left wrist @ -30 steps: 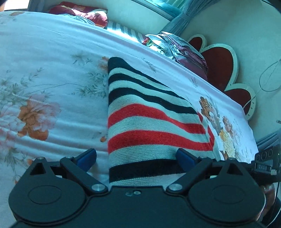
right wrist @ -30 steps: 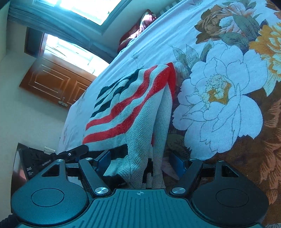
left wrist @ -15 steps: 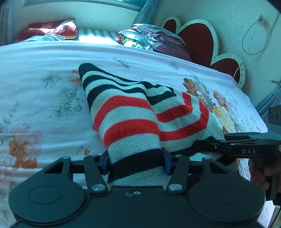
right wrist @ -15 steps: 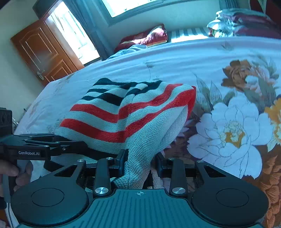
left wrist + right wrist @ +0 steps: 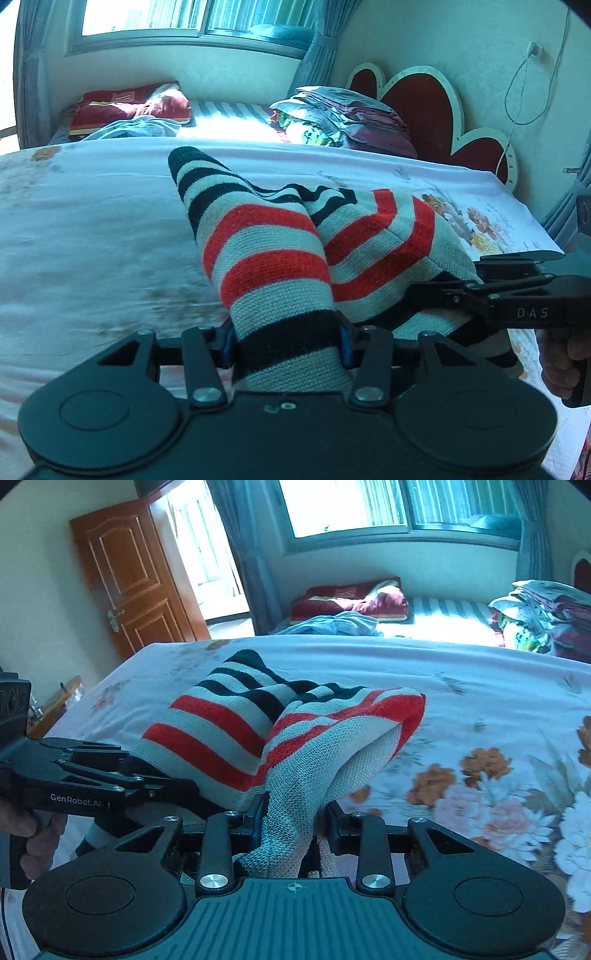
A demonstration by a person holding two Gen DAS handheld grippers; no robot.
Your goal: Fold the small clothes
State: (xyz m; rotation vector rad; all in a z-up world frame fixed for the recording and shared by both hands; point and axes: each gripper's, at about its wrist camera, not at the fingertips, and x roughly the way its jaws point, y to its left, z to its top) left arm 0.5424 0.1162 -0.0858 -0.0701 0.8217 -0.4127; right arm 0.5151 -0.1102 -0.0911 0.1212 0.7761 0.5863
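Note:
A small knitted garment point(image 5: 273, 254) with red, black and pale grey stripes lies partly lifted off the flowered bedsheet point(image 5: 92, 221). My left gripper point(image 5: 284, 343) is shut on its near black-striped hem. My right gripper point(image 5: 291, 827) is shut on the other near corner of the garment point(image 5: 306, 746), which bunches up between the two hands. The right gripper also shows in the left wrist view point(image 5: 443, 291), and the left gripper shows in the right wrist view point(image 5: 162, 786). The far end of the garment still rests on the bed.
A stack of folded bedding point(image 5: 343, 118) sits by the red heart-shaped headboard point(image 5: 424, 99). A dark red pillow point(image 5: 129, 107) and blue cloth point(image 5: 332, 624) lie at the far side under the window. A wooden door point(image 5: 125, 576) stands left.
Both grippers closed on the garment's near edge, then lifted it and pulled it up and back, so the near half has risen off the bed and bunched.

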